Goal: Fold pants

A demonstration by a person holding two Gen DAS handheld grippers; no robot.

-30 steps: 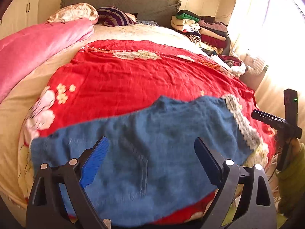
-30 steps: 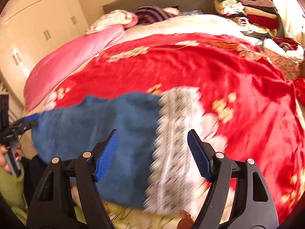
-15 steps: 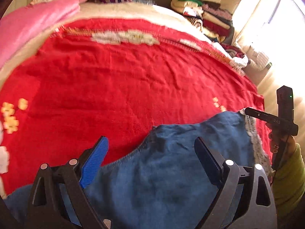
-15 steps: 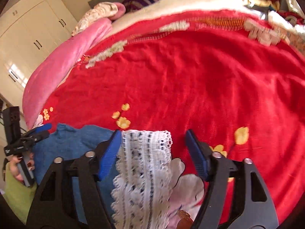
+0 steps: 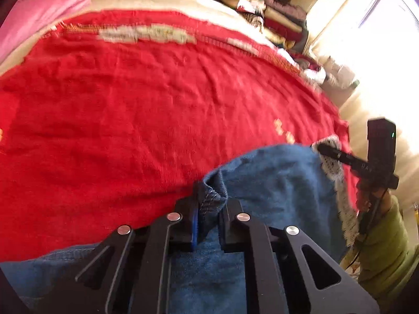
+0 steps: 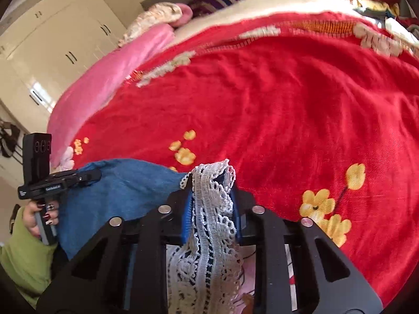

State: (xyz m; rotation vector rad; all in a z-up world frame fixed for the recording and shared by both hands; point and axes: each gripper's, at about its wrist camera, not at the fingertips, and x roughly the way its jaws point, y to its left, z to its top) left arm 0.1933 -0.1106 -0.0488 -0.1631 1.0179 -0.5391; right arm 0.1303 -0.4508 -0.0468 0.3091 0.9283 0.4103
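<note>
Blue denim pants (image 5: 272, 180) with a white lace hem lie across the near edge of a bed under a red flowered blanket (image 5: 146, 99). My left gripper (image 5: 209, 201) is shut on a bunched stitched edge of the denim. In the right wrist view the pants (image 6: 125, 185) run off to the left, and my right gripper (image 6: 209, 188) is closing on the white lace hem (image 6: 212, 209), its blue pads pressing the lace from both sides. Each gripper shows in the other's view, the right gripper (image 5: 327, 151) at the lace end, the left gripper (image 6: 94, 175) over the denim.
A pink quilt (image 6: 110, 78) and pillows lie along the bed's left side. Folded clothes (image 5: 267, 18) are stacked at the far right by a bright window. Cream wardrobe doors (image 6: 52, 41) stand left. A hand (image 6: 42, 217) in a green sleeve holds the left gripper's handle.
Both grippers moved forward and down onto the pants. The left one shut on the denim edge, the right one closed onto the lace hem. The fabric now bunches at each grip.
</note>
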